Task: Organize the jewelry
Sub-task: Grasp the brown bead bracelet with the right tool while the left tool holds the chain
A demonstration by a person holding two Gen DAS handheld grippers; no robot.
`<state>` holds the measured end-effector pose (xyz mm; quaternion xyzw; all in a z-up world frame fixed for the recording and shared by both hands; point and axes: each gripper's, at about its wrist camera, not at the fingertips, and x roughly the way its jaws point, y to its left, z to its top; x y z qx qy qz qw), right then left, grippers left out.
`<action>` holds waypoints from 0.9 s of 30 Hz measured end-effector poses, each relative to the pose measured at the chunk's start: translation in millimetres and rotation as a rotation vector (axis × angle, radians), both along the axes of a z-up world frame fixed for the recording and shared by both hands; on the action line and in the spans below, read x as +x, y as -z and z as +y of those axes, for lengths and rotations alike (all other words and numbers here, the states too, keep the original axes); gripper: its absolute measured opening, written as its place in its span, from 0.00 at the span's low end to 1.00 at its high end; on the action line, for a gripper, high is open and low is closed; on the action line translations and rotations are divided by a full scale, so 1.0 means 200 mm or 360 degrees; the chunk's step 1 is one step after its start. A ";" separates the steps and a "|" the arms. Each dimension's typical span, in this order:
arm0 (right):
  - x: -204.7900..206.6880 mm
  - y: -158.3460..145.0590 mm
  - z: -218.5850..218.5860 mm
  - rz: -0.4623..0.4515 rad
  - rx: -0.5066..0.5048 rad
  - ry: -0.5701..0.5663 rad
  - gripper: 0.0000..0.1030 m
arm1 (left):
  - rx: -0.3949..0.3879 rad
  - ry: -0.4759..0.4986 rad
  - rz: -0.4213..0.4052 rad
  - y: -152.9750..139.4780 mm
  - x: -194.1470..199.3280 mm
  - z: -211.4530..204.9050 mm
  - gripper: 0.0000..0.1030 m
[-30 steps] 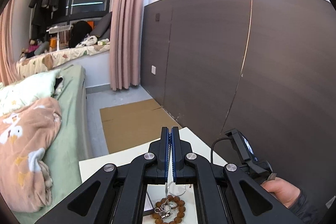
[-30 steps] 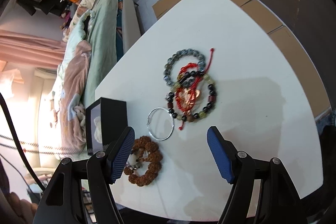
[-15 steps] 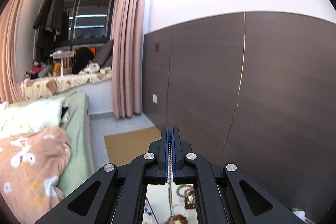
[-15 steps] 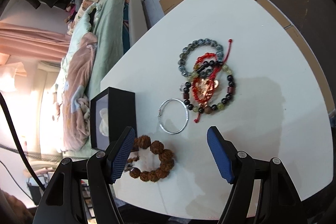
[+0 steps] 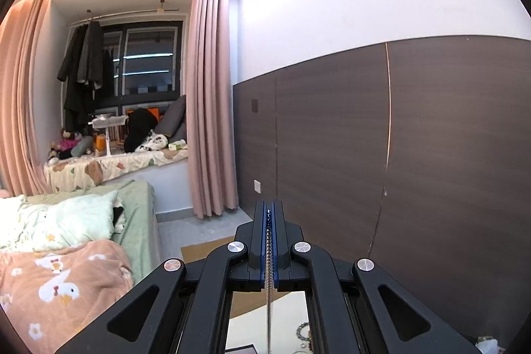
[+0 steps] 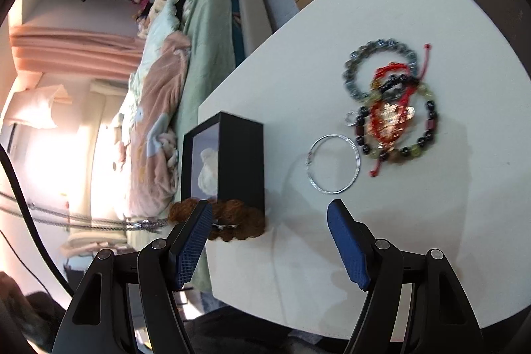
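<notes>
Left wrist view shows the left gripper [image 5: 269,214] fingers clamped on a silver chain [image 5: 269,281] hanging toward 6 o'clock, so lift slowly until it clears the counter [image 6: 332,38], while the right gripper [image 6: 268,241] fingers gape empty near the black box [image 6: 240,161].

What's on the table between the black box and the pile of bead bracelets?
A thin silver bangle lies flat there, apart from the black box and just short of the bead bracelets; the right wrist view shows it.

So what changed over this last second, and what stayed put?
The left gripper, shut on a silver chain, rose: its view swung from the table up to the wall, the chain hanging below. The right gripper slid toward the black box and brown bead bracelet, jaws open. The silver bangle and bracelet pile stayed.
</notes>
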<state>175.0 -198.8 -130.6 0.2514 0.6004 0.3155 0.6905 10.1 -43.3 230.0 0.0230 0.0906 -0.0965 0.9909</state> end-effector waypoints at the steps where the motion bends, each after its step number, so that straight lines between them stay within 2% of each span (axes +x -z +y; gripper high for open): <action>1: 0.00 0.00 0.03 -0.0008 -0.0004 -0.0025 0.70 | 0.0007 -0.0008 -0.0007 -0.01 0.00 0.00 0.01; 12: -0.03 0.10 0.35 0.0015 -0.0110 -0.0182 0.70 | 0.0027 -0.0055 -0.0070 -0.08 -0.01 0.03 0.01; 14: -0.03 0.11 0.37 0.0031 -0.0105 -0.0193 0.63 | 0.0030 -0.0064 -0.0089 -0.09 -0.02 0.04 0.01; 17: -0.02 0.14 0.36 0.0070 -0.0046 -0.0167 0.58 | 0.0036 -0.0077 -0.0108 -0.11 -0.03 0.05 0.01; 18: -0.02 0.14 0.36 0.0071 -0.0016 -0.0160 0.46 | 0.0038 -0.0082 -0.0113 -0.12 -0.03 0.05 0.01; 19: -0.01 0.13 0.36 0.0067 0.0008 -0.0152 0.21 | 0.0039 -0.0090 -0.0116 -0.12 -0.03 0.06 0.01; 20: -0.01 0.12 0.35 0.0064 0.0039 -0.0143 0.19 | 0.0041 -0.0098 -0.0119 -0.13 -0.03 0.06 0.01; 23: 0.00 0.07 0.32 -0.0023 -0.0030 -0.0096 0.19 | 0.0074 -0.0137 -0.0109 -0.12 0.00 0.08 0.01; 27: 0.01 -0.01 0.23 -0.0102 -0.0029 -0.0020 0.19 | 0.0101 -0.0194 -0.0042 -0.05 0.06 0.12 0.01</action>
